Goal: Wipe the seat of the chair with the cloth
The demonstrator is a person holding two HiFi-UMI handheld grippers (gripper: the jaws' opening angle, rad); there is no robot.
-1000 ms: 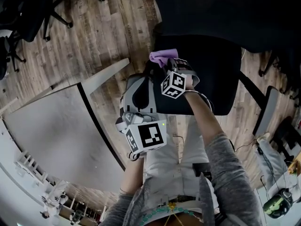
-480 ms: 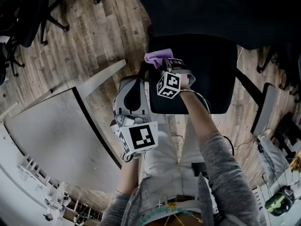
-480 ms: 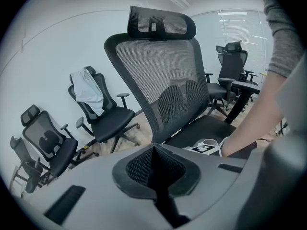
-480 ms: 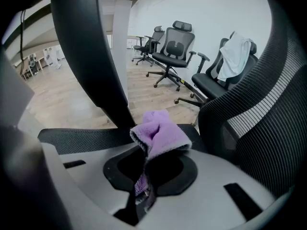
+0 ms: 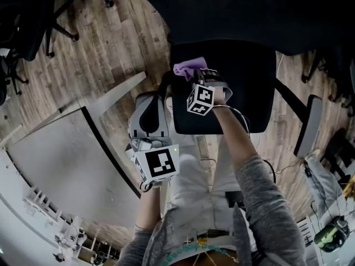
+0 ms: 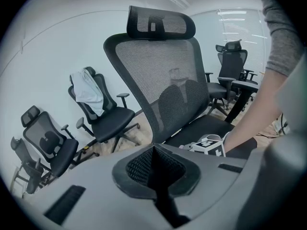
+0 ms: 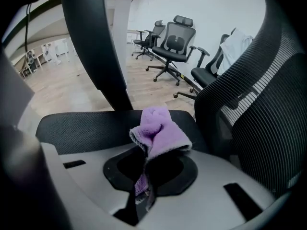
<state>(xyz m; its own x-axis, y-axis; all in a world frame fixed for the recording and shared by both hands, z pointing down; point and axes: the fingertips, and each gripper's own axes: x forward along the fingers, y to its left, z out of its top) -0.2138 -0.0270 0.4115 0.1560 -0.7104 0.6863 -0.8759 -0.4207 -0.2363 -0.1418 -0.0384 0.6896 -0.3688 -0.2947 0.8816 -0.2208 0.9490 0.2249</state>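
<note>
The purple cloth [image 7: 160, 131] is pinched in the right gripper [image 7: 144, 183]. The jaws are closed tight on its lower edge, and the rest bunches up in a soft fold past the jaw tips. In the right gripper view the fold hangs over the black mesh seat [image 7: 86, 128], with the ribbed backrest [image 7: 268, 114] close on the right. Whether the cloth actually presses on the mesh cannot be told.

From the head view, the right gripper [image 5: 194, 77] reaches over the seat [image 5: 244, 87] of the office chair. The cloth [image 5: 187, 68] sits at the jaw tips near the seat's far left corner. A forearm in a grey sleeve [image 5: 260, 193] runs back from the gripper across the seat's front edge.

The left gripper [image 5: 162, 96] is held lower, at the seat's left edge and just beside the right one. In the left gripper view its jaws [image 6: 154, 164] are pressed fully together with nothing between them. They point at the mesh backrest [image 6: 158, 75] and headrest.

Other black office chairs stand on the wooden floor [image 5: 111, 54]. One of them has a white garment [image 6: 87, 91] draped over its back. A large white panel [image 5: 55, 154] lies to the person's left.
</note>
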